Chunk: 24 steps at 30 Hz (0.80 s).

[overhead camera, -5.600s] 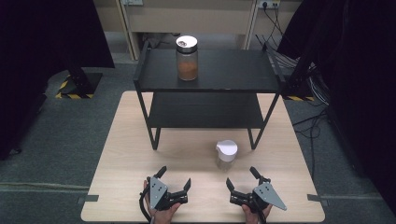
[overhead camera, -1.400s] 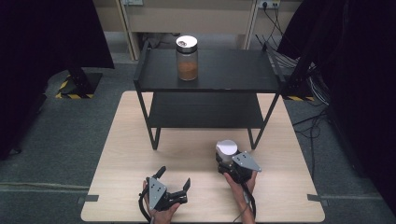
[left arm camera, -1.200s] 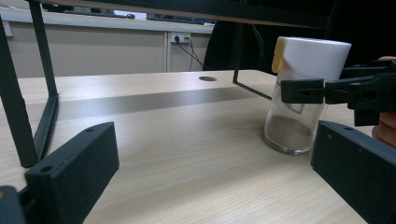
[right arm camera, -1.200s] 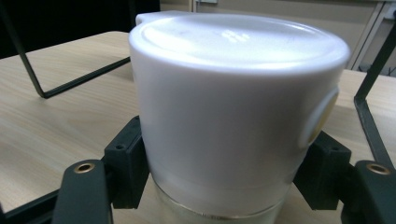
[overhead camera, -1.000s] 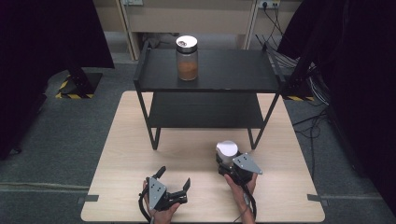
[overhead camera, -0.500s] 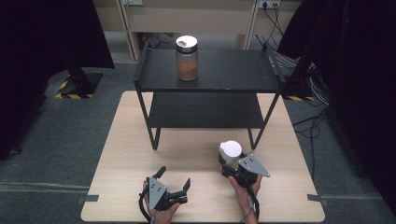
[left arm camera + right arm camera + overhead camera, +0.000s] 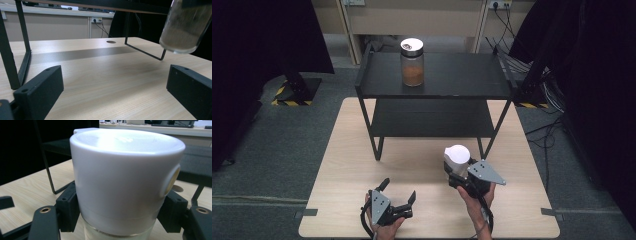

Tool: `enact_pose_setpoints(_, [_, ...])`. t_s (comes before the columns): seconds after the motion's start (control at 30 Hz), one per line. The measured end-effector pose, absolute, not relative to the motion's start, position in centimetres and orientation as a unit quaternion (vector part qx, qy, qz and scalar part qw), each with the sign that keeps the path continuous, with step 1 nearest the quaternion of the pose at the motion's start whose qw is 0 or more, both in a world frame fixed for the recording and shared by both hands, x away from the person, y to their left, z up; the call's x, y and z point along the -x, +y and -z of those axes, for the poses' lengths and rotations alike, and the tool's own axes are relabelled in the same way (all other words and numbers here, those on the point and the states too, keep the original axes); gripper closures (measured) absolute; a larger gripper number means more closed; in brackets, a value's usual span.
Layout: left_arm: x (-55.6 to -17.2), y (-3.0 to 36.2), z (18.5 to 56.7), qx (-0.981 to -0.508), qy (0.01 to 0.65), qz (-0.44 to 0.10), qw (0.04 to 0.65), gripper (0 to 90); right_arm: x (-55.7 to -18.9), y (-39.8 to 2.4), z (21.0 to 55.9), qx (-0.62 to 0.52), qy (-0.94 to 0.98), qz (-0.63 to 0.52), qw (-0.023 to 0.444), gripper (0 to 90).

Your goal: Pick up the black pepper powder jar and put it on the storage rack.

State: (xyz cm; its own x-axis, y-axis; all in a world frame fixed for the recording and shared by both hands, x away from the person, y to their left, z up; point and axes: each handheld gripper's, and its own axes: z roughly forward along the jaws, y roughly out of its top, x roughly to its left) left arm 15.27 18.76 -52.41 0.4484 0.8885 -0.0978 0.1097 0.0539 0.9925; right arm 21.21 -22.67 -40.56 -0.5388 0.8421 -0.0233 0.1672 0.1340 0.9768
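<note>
My right gripper [image 7: 456,171] is shut on a glass jar with a white lid [image 7: 457,155], held just off the wooden table [image 7: 352,150] in front of the black rack's right leg. In the right gripper view the white lid [image 7: 125,175] stands upright between the two black pads [image 7: 67,207], which press on the jar below the lid. My left gripper [image 7: 398,192] rests near the table's front edge, open and holding nothing. In the left gripper view the held jar [image 7: 185,27] hangs tilted above the table at the upper right, with pale powder inside.
A black two-level rack [image 7: 437,75] stands at the back of the table. On its top shelf is a second jar with brown contents [image 7: 412,62]. The lower shelf [image 7: 432,117] is bare. Dark curtains and cables surround the table.
The right gripper, earlier at the front edge, closed on the white-lidded jar and over the last second has lifted it off the table. The left gripper has kept still.
</note>
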Motion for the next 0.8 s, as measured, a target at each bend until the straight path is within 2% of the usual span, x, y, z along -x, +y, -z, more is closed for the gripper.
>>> enact_pose_setpoints(0.8, [-15.3,19.0,52.5,-0.604,0.409,-0.321,0.604,0.0,-21.6,-22.4,33.7,-0.34,0.696,-0.556,0.301,30.8])
